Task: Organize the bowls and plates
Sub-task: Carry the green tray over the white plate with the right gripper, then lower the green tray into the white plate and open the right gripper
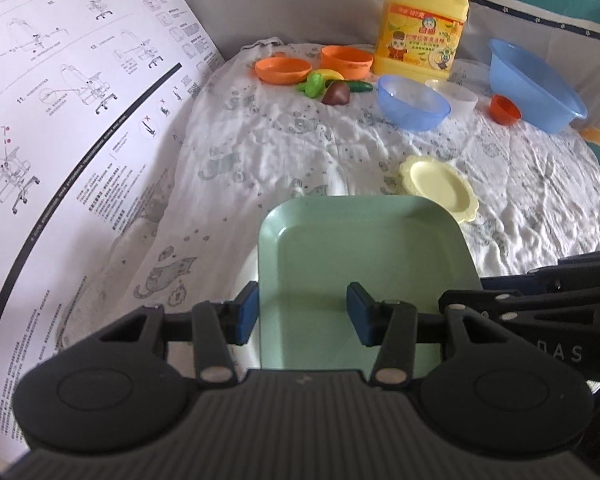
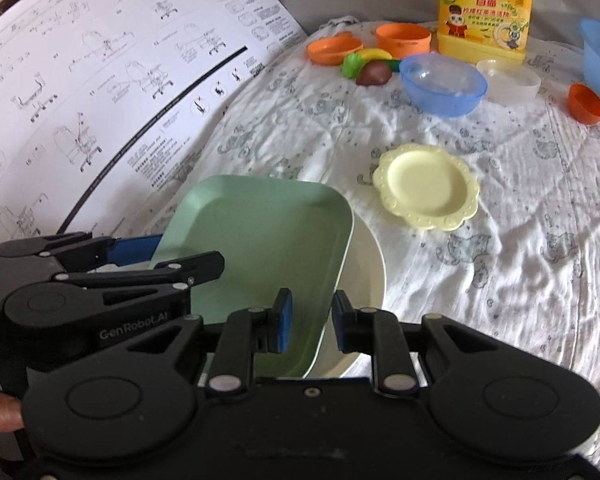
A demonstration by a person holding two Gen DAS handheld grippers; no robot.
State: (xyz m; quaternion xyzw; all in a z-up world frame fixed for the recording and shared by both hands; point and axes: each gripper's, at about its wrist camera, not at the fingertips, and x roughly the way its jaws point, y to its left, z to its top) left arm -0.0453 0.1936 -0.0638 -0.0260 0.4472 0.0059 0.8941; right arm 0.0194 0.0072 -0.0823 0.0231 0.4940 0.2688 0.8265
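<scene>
A pale green square plate [image 1: 364, 248] [image 2: 260, 232] hangs tilted just above a white round plate [image 2: 364, 272], of which only a sliver [image 1: 249, 270] shows in the left wrist view. My left gripper [image 1: 302, 314] [image 2: 188, 254] is shut on the green plate's left rim, one finger outside and one inside. My right gripper [image 2: 312, 320] clamps the plate's right rim between its blue pads. A yellow scalloped plate [image 1: 440, 188] [image 2: 428, 186] lies on the cloth to the right. Farther back sit a blue bowl [image 1: 412, 102] [image 2: 444, 84] and a clear bowl [image 1: 454, 96] [image 2: 508, 80].
An orange plate [image 2: 334, 50], an orange bowl [image 2: 403, 40], toy food [image 2: 372, 68] and a yellow detergent jug [image 2: 484, 8] stand at the back. A big blue basin [image 1: 536, 84] and an orange cup [image 1: 505, 109] are at the far right. A printed instruction sheet [image 1: 60, 120] covers the left.
</scene>
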